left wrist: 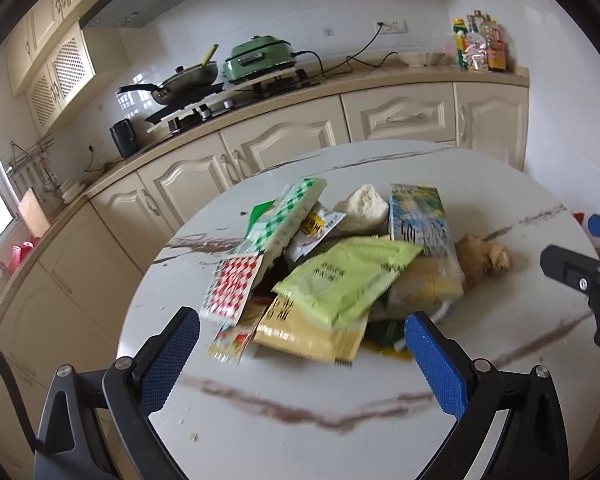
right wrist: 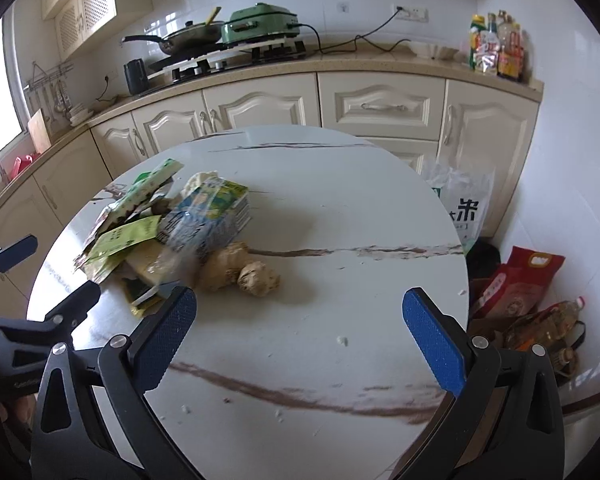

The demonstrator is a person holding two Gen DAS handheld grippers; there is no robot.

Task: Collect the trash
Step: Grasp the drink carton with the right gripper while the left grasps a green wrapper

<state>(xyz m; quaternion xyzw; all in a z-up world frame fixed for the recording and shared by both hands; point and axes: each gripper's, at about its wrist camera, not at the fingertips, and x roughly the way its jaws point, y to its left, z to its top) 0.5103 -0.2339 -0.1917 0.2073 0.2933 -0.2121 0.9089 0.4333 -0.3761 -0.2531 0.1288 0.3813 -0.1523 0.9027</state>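
Observation:
A heap of empty wrappers lies on the round white marble table (left wrist: 300,412): a light green packet (left wrist: 344,276) on top, a yellow packet (left wrist: 308,330) under it, a red-checked sachet (left wrist: 232,286), a green-checked pack (left wrist: 288,216) and a blue-green carton (left wrist: 418,216). My left gripper (left wrist: 302,354) is open just in front of the heap, holding nothing. In the right wrist view the same heap (right wrist: 160,232) sits to the left, with a ginger root (right wrist: 240,270) beside it. My right gripper (right wrist: 300,336) is open over bare table, right of the heap.
A counter with cream cabinets (right wrist: 260,108) curves behind the table, carrying a wok (left wrist: 180,82), a green cooker (left wrist: 260,56) and bottles (left wrist: 480,44). On the floor at the right stand a white rice bag (right wrist: 464,204), a red bag (right wrist: 516,284) and an oil bottle (right wrist: 548,326).

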